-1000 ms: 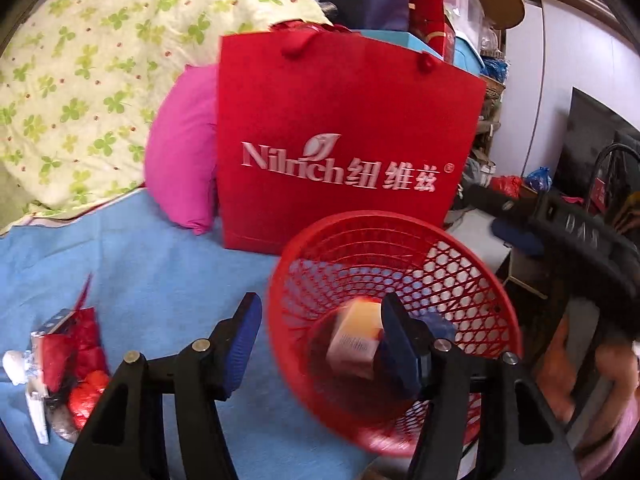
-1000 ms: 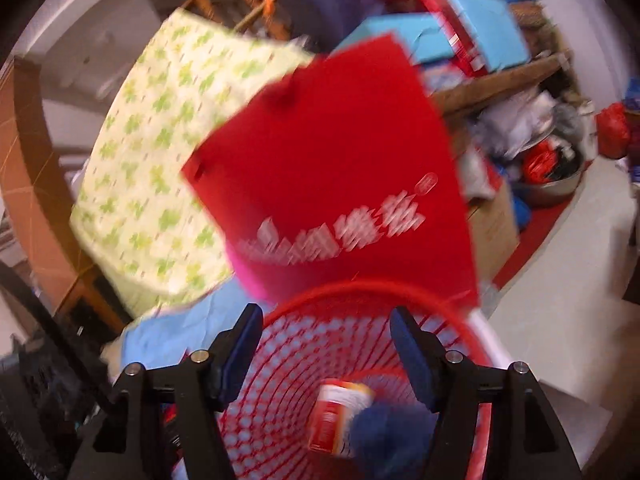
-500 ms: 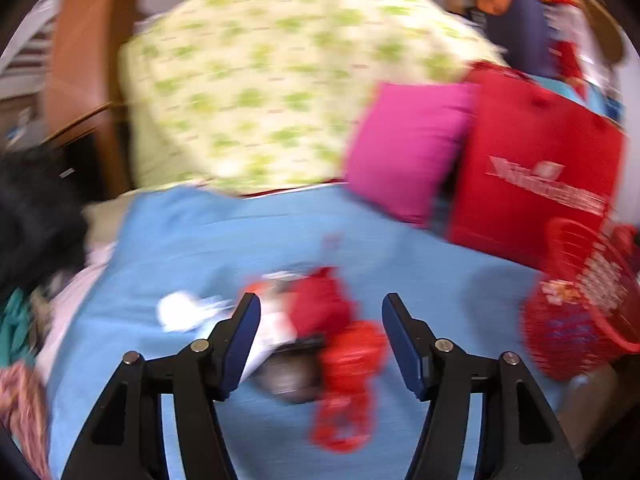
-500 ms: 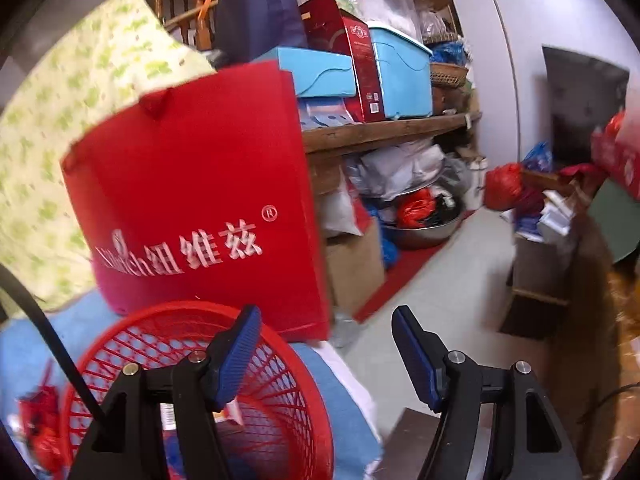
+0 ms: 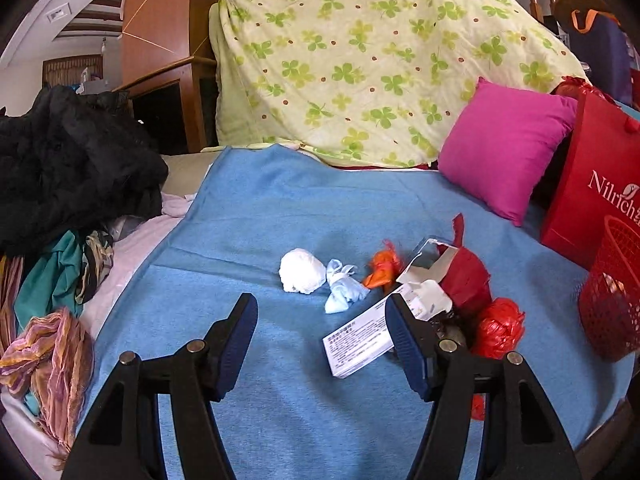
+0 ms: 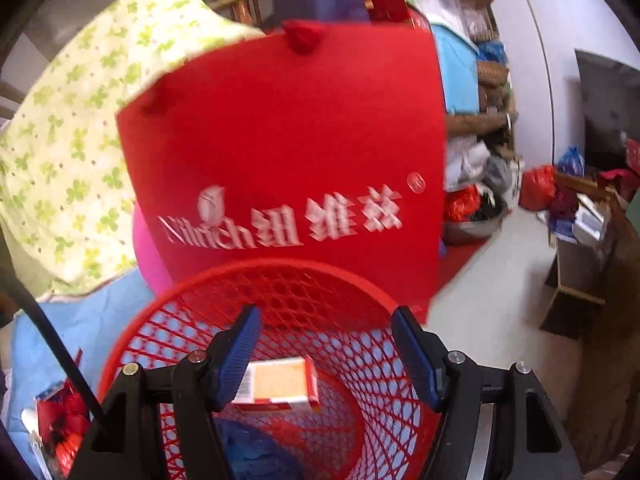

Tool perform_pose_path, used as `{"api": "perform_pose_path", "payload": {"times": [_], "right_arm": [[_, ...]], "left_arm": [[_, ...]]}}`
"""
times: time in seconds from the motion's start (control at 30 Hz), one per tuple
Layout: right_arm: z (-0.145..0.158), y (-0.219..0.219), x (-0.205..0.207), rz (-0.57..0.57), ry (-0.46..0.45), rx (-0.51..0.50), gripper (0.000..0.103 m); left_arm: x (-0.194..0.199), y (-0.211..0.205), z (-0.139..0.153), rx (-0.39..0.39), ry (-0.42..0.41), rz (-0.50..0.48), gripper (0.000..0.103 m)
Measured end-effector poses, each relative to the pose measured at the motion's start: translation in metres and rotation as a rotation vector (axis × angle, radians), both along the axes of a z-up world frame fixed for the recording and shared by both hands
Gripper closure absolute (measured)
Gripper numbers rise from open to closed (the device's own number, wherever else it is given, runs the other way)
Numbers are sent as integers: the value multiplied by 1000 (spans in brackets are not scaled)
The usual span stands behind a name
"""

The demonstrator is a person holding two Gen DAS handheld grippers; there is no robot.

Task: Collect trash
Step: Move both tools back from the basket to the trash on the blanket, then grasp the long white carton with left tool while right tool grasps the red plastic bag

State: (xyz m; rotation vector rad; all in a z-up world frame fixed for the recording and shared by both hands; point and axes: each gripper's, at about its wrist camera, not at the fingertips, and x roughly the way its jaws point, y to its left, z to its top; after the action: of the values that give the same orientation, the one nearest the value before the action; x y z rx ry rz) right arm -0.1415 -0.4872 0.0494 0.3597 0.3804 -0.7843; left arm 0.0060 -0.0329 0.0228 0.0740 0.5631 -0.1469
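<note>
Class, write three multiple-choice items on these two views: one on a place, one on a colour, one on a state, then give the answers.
1. Where does the orange-and-white box lie?
A on the blue blanket
B inside the red basket
C on the pillow

2. What colour is the pillow?
A pink
B green
C black

3. How does the left gripper stand?
A shut on a paper wad
B shut on a card
C open, holding nothing

Answers: 1 B, red mesh surrounds the box; 2 A, it shows bright pink beside the red bag; 3 C, its fingers stand wide apart over the blue blanket.
</note>
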Motion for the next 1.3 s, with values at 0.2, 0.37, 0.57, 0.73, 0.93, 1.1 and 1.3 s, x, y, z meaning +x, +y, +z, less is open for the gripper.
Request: {"api": "perform_pose_path", "payload": {"times": [0.2,0.37,0.57,0.73,0.93,1.1,1.3], "right_arm": [[19,21,-15,-21,-44,-124,32],[36,53,-28,1,-62,-224,32],[54,131,-16,256,-157,-334,23],[20,175,58,749,3,22,21],[-37,201,137,872,177,413,21],[-75,198,170,819,236,623,21],[-104,208,185,788,280,722,37]], "left_arm": [[5,6,-13,34,69,-66,35],[14,4,-27,57,139,-114,34],[29,0,-38,54,193,-176,34],[37,-5,-44,57,219,-244,34],[51,-6,-51,42,238,-333,34],[62,-9,-54,-3,250,-388,34],[73,-19,-62,-2,262,-453,34]]}}
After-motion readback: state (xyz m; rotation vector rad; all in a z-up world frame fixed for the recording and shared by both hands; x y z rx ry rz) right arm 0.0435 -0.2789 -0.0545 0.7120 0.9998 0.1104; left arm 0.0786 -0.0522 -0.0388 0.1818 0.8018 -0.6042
